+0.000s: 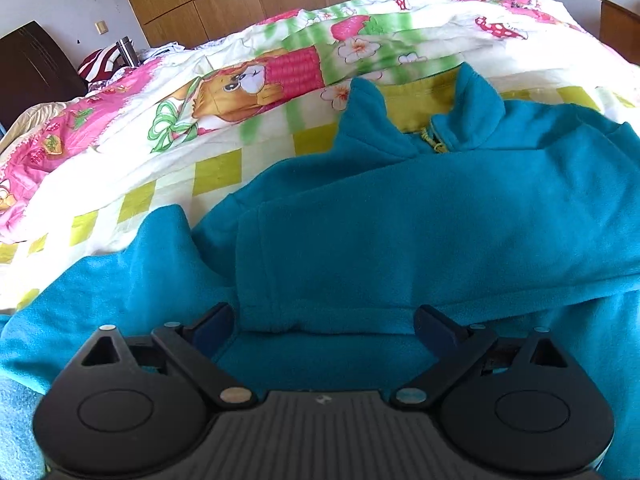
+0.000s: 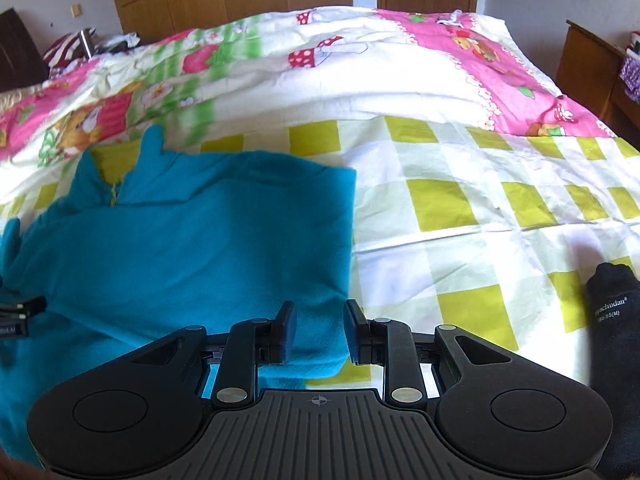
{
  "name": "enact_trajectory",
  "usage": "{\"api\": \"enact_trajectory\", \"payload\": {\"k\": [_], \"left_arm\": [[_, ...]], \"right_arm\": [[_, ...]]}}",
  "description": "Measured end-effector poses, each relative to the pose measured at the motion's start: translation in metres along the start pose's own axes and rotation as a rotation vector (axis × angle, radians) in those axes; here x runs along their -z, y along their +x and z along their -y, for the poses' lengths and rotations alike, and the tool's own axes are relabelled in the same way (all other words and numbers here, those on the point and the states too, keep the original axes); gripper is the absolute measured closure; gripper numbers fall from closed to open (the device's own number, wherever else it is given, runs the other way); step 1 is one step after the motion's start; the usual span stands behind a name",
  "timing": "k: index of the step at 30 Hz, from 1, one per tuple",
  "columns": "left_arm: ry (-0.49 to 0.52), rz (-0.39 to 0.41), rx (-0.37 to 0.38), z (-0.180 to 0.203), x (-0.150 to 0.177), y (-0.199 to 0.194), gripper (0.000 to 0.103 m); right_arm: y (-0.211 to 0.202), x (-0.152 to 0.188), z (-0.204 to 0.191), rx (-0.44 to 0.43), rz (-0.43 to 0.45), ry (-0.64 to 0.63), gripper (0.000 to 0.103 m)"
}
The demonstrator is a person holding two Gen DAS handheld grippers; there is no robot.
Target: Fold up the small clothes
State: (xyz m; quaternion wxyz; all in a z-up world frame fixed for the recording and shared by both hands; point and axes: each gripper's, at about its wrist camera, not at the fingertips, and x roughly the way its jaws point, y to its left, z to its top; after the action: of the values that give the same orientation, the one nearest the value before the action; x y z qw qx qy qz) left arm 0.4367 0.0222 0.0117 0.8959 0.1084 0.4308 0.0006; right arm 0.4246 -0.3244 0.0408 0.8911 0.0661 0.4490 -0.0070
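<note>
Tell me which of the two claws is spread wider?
The left claw: its fingers gape wide over the teal fleece. The right claw leaves only a narrow gap around the fleece's edge.

right gripper (image 2: pixel 318 330) jaws parted | straddling teal fleece (image 2: pixel 192 240) edge | checked sheet (image 2: pixel 460 208)

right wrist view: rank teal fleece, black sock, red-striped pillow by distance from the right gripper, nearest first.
From the right gripper:
1. Teal fleece: its corner lies between the open jaws, mostly left.
2. Black sock: on the sheet, far right.
3. Red-striped pillow: far left, at the head of the bed.
</note>
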Motion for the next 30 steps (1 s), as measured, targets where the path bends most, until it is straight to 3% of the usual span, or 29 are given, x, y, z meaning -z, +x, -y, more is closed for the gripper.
{"api": "enact_trajectory", "payload": {"k": [5, 9, 11, 13, 18, 19, 21, 27, 30], "left_arm": [[0.041, 0.057, 0.022, 0.020, -0.007, -0.015, 0.000], [0.066, 0.050, 0.028, 0.043, -0.010, -0.006, 0.000], [0.090, 0.027, 0.009, 0.054, -0.008, 0.003, 0.000], [0.092, 0.017, -0.011, 0.058, -0.005, 0.010, 0.000], [-0.001, -0.026, -0.009, 0.051, -0.010, 0.010, 0.000], [0.007, -0.020, -0.017, 0.052, -0.010, 0.008, 0.000], [0.044, 0.007, -0.029, 0.058, -0.006, 0.003, 0.000], [0.105, 0.023, -0.025, 0.055, 0.001, -0.002, 0.000], [0.134, 0.026, -0.026, 0.052, 0.003, -0.007, 0.000]], "right_arm": [[0.040, -0.026, 0.015, -0.030, 0.037, 0.103, 0.077], [0.092, -0.047, 0.030, -0.047, -0.028, 0.226, 0.076], [0.098, -0.054, 0.030, -0.048, -0.036, 0.202, 0.088], [0.096, -0.064, 0.029, -0.050, -0.024, 0.167, 0.093], [0.094, -0.075, 0.037, -0.030, -0.034, 0.103, 0.091], [0.082, -0.071, 0.039, -0.028, -0.005, 0.100, 0.086], [0.054, -0.056, 0.039, -0.031, 0.037, 0.052, 0.084], [-0.001, 0.006, 0.043, -0.121, -0.003, 0.023, 0.084], [-0.005, 0.026, 0.018, -0.068, 0.007, -0.149, 0.081]]}}
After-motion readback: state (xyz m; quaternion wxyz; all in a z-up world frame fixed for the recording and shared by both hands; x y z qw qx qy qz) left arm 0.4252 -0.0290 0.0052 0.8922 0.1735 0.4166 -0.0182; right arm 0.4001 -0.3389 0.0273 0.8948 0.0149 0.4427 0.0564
